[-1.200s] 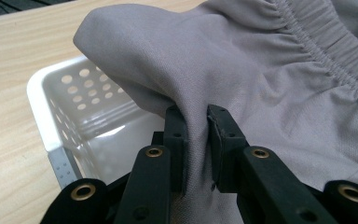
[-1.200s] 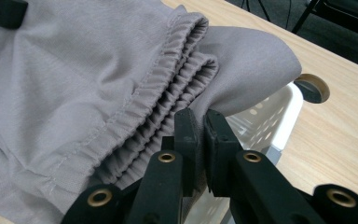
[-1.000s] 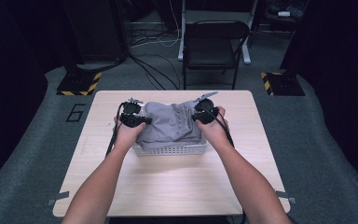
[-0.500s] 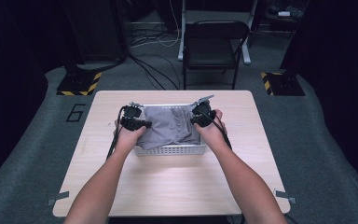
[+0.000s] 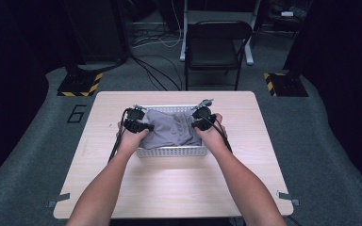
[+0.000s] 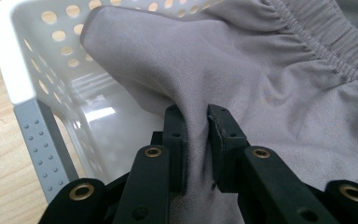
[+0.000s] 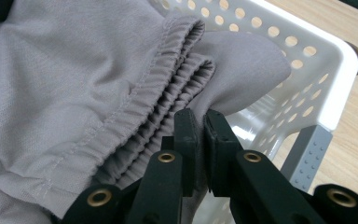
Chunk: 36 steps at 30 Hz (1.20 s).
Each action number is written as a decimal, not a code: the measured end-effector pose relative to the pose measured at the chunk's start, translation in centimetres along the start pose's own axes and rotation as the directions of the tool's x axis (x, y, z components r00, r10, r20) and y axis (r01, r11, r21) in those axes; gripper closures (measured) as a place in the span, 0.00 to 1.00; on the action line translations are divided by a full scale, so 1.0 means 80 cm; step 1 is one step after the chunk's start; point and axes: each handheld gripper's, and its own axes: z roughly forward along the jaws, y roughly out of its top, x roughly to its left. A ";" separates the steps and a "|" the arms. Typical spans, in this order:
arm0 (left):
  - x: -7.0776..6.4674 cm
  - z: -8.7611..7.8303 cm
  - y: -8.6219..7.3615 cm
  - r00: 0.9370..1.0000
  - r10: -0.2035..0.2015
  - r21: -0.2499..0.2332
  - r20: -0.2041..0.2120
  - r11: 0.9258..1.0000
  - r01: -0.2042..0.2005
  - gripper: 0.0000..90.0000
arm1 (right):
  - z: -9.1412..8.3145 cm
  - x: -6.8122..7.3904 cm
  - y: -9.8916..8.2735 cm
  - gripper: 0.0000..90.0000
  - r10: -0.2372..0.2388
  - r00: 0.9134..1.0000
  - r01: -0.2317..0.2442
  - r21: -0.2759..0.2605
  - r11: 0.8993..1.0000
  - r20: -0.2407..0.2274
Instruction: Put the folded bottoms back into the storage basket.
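Right now both grippers pinch the same grey garment (image 5: 172, 129), one at each end, over a white perforated basket (image 5: 169, 151) that sits near the middle of a light wooden table (image 5: 169, 193). Seen from the high view, the left gripper (image 5: 143, 126) is at the basket's left end and the right gripper (image 5: 199, 123) at its right end, with the cloth spread between them and sagging into the basket. In the left gripper view, the left gripper (image 6: 196, 140) has its jaws nearly together, clamped on a fold of the garment (image 6: 242, 79) that runs up between the pads; an elastic gathered band crosses the upper right of the cloth. Beside it the basket (image 6: 9, 60) shows its rounded white rim, its holed wall, a grey dotted corner post and a bare glossy floor below the hanging fabric. In the right gripper view, the right gripper (image 7: 199, 140) has its jaws closed tight on the edge of the garment (image 7: 70, 74) just beside the doubled elastic waistband, and the basket (image 7: 326, 60) corner lies to the right, with the table (image 7: 354, 154) beyond it. A dark folding chair (image 5: 219, 47) stands on the floor behind the table, and a yellow-and-black striped base (image 5: 78, 84) sits to the far left.
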 end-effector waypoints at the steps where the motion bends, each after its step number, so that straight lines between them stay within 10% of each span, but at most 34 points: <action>1: 0.000 0.000 0.000 1.000 -0.003 0.004 0.000 1.000 0.003 0.87 | 0.002 0.000 0.000 0.94 0.004 1.000 -0.004 -0.002 1.000 -0.006; 13: 0.000 -0.008 0.001 1.000 0.015 -0.001 -0.027 1.000 -0.015 0.65 | 0.006 0.001 -0.006 0.82 0.026 1.000 -0.026 -0.003 1.000 0.001; 36: -0.007 -0.060 -0.006 0.998 0.053 -0.071 0.024 0.996 -0.051 0.52 | -0.037 0.011 -0.013 0.47 -0.025 0.998 0.024 -0.021 0.999 -0.050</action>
